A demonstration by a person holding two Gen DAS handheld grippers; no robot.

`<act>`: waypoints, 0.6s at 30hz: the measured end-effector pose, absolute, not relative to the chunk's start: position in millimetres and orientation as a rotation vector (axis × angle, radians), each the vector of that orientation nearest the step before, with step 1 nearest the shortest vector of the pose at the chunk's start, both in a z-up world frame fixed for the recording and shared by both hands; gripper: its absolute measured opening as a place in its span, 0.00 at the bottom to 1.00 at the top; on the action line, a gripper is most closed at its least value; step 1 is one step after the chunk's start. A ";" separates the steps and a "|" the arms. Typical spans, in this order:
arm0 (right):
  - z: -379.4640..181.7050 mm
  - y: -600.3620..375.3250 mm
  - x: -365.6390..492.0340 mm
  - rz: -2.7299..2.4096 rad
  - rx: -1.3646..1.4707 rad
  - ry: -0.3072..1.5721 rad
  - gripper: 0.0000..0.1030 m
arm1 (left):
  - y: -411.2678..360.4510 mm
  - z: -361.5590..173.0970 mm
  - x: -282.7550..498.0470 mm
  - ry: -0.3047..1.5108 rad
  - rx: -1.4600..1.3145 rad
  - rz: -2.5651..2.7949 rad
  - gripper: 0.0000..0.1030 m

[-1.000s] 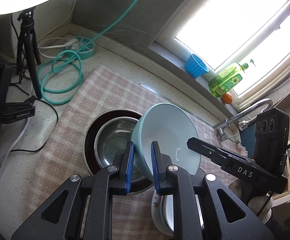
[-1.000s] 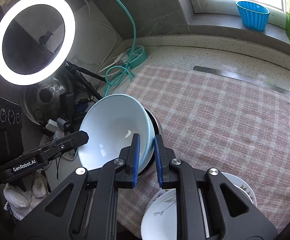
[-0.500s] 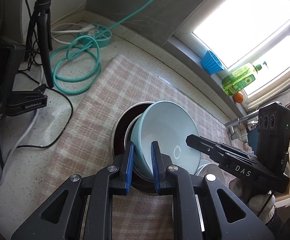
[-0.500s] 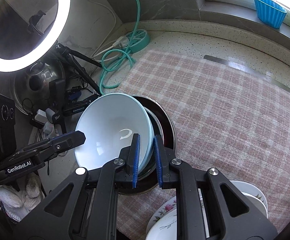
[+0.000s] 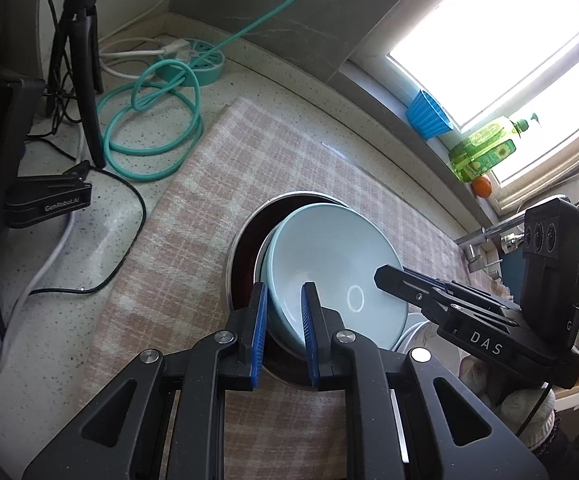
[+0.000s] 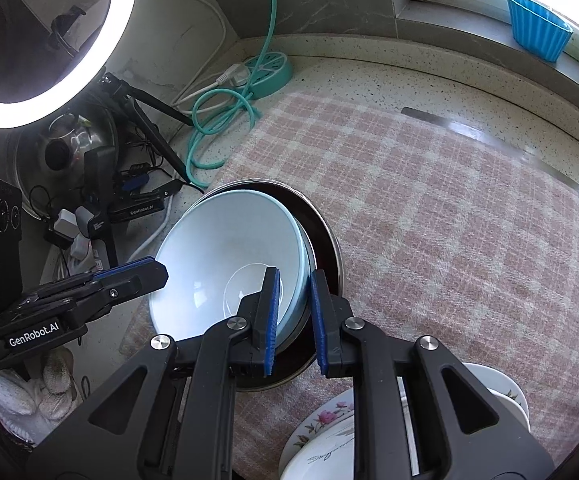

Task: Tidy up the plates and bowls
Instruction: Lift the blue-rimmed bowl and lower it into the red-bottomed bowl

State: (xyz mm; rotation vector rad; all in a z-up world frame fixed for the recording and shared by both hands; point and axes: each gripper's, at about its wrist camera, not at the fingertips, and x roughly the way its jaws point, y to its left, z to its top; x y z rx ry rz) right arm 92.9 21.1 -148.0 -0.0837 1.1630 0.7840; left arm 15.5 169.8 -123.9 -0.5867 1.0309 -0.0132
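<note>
A pale blue bowl (image 5: 329, 264) (image 6: 217, 248) sits tilted inside a dark red, steel-rimmed bowl (image 5: 241, 264) (image 6: 325, 240) on the pink checked cloth (image 5: 289, 168). It hides nearly all of the steel bowl nested under it. My left gripper (image 5: 283, 292) is shut on the near rim of the blue bowl, one pad inside and one outside. My right gripper (image 6: 293, 276) clasps the opposite rim the same way; it also shows as a black finger (image 5: 385, 278) in the left wrist view. Floral white plates (image 6: 321, 440) (image 5: 413, 328) lie beside the stack.
A coiled teal hose (image 5: 149, 136), a power strip and a black tripod (image 5: 85, 80) with a ring light (image 6: 49, 100) crowd the counter's left corner. A blue cup (image 5: 425, 120) and a green soap bottle (image 5: 485, 148) stand on the sill. A faucet (image 5: 489, 236) is at right.
Both grippers have come down with the blue bowl. It was held above the steel bowl; now it rests down in it and covers it.
</note>
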 end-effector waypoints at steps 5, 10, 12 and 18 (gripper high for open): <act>-146.5 25.0 87.7 0.784 -0.129 1.126 0.16 | 168.4 -121.5 14.6 1.019 -0.571 -0.007 0.15; -145.5 27.6 80.6 0.777 -0.170 1.086 0.16 | 168.2 -120.2 13.4 1.009 -0.563 -0.001 0.15; -145.5 28.3 79.8 0.772 -0.179 1.084 0.16 | 166.5 -119.0 12.9 1.009 -0.550 -0.002 0.15; -142.8 23.5 81.5 0.775 -0.142 1.105 0.16 | 171.4 -115.3 11.2 0.998 -0.573 -0.003 0.15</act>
